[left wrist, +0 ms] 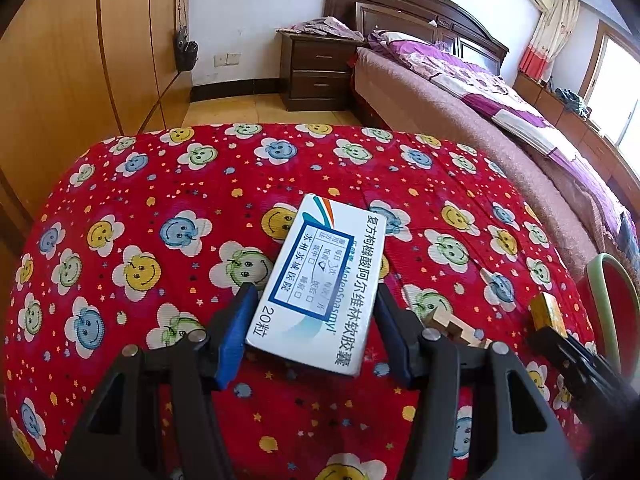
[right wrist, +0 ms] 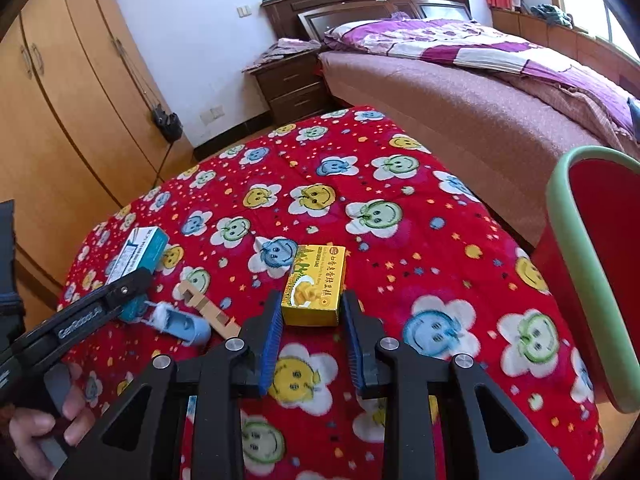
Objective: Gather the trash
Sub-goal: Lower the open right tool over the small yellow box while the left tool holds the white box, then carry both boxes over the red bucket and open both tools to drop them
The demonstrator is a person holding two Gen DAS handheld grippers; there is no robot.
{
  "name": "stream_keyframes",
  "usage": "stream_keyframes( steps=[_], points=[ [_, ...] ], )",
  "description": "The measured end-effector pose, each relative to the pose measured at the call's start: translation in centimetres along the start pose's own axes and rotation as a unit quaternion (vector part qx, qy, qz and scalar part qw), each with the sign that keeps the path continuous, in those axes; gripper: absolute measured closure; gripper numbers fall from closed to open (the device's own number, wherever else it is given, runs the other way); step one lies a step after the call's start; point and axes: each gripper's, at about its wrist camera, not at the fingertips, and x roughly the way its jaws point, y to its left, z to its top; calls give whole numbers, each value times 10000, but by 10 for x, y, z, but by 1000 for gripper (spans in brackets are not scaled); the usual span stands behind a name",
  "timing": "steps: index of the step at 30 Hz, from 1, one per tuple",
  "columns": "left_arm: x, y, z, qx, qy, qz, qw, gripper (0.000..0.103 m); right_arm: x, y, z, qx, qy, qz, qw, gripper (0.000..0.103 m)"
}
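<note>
A white and teal medicine box (left wrist: pixel 320 280) lies between the fingers of my left gripper (left wrist: pixel 316 304), which is shut on its near end just above the red smiley-flower cloth (left wrist: pixel 160 200). The box also shows in the right wrist view (right wrist: pixel 138 256). My right gripper (right wrist: pixel 311 312) is shut on the sides of a yellow green-bean-cake box (right wrist: pixel 316 286) resting on the cloth. A red bin with a green rim (right wrist: pixel 592 264) stands at the right edge of the table.
A wooden puzzle piece (right wrist: pixel 208 308) and a small blue capsule-shaped object (right wrist: pixel 182 322) lie on the cloth between the two grippers. A bed (right wrist: pixel 480 92), a dark nightstand (right wrist: pixel 292 84) and wooden wardrobes (right wrist: pixel 72 112) stand behind the table.
</note>
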Motion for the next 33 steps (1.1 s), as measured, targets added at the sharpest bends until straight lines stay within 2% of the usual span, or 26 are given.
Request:
stream_keyframes(
  steps=[9,19,33],
  points=[
    [-22,-9,-3,91,-209,-182,9996,44,-46,-20,-21,106,-231,16,9997,74],
    [-57,-48,-12,587,-393,-520,9961,44,-105,-59,-39,235,-704,-388,9965,74],
    [-85,-124,-39,958,-67,-1338,9864,44,-146,-135,-56,987,-1114,-756,9860,74]
  ],
)
